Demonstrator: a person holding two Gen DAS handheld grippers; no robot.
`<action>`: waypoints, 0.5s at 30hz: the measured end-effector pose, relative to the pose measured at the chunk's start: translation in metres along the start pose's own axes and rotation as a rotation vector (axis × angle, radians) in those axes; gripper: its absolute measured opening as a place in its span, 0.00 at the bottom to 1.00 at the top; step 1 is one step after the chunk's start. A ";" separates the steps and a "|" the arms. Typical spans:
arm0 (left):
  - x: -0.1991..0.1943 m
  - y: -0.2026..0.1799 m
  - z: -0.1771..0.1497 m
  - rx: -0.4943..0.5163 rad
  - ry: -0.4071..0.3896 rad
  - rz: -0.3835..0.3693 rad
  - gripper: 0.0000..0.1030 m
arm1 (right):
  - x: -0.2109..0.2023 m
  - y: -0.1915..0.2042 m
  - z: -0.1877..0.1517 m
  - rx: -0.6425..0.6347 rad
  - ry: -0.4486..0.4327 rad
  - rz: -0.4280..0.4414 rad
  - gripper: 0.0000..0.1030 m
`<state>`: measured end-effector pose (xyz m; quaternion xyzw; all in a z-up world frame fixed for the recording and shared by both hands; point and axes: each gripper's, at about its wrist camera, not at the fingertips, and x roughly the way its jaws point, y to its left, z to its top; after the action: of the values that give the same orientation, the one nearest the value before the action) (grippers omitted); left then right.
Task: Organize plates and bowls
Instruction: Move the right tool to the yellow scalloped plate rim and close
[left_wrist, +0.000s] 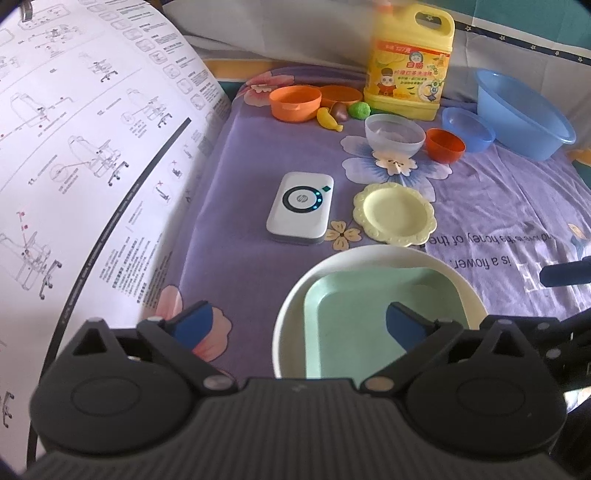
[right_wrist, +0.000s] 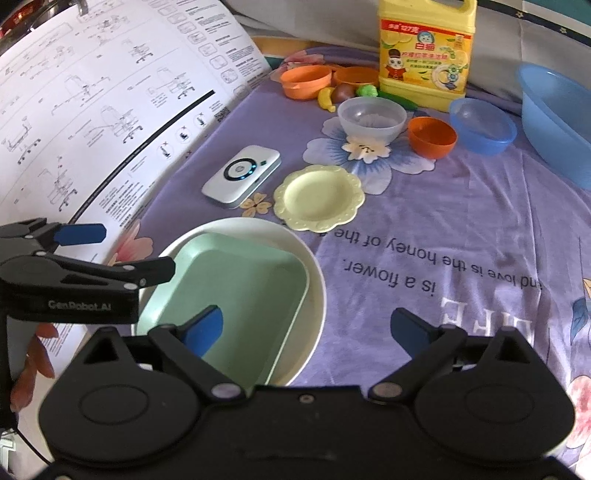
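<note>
Two grippers are hanging wide open, holding nothing: the left gripper (left_wrist: 299, 325) and right gripper (right_wrist: 310, 328) are flanking a green tray (right_wrist: 236, 291) lying in a white plate (right_wrist: 314, 266), seemingly on a bed's purple sheet (right_wrist: 461, 221); a yellow plate (right_wrist: 317, 199) is sitting just beyond.

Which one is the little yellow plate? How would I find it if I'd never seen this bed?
Start at the big yellow soap jug at the back of the purple sheet. Come forward past the clear bowl to the white gadget with a glowing ring. The yellow plate lies right beside it, the only dish with a wavy, flower-like edge.
</note>
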<state>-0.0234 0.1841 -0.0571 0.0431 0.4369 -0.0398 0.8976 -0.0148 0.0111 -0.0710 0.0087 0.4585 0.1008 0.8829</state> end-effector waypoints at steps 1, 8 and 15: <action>0.001 0.000 0.001 -0.001 -0.002 -0.001 0.99 | 0.000 -0.002 0.001 0.007 -0.001 -0.005 0.96; 0.009 -0.005 0.016 -0.016 -0.016 -0.032 0.99 | 0.003 -0.019 0.012 0.047 -0.016 -0.034 0.96; 0.022 -0.020 0.038 0.002 -0.040 -0.074 0.99 | 0.012 -0.046 0.034 0.127 -0.050 -0.055 0.96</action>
<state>0.0173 0.1596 -0.0520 0.0270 0.4200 -0.0742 0.9041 0.0277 -0.0293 -0.0658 0.0543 0.4421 0.0468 0.8941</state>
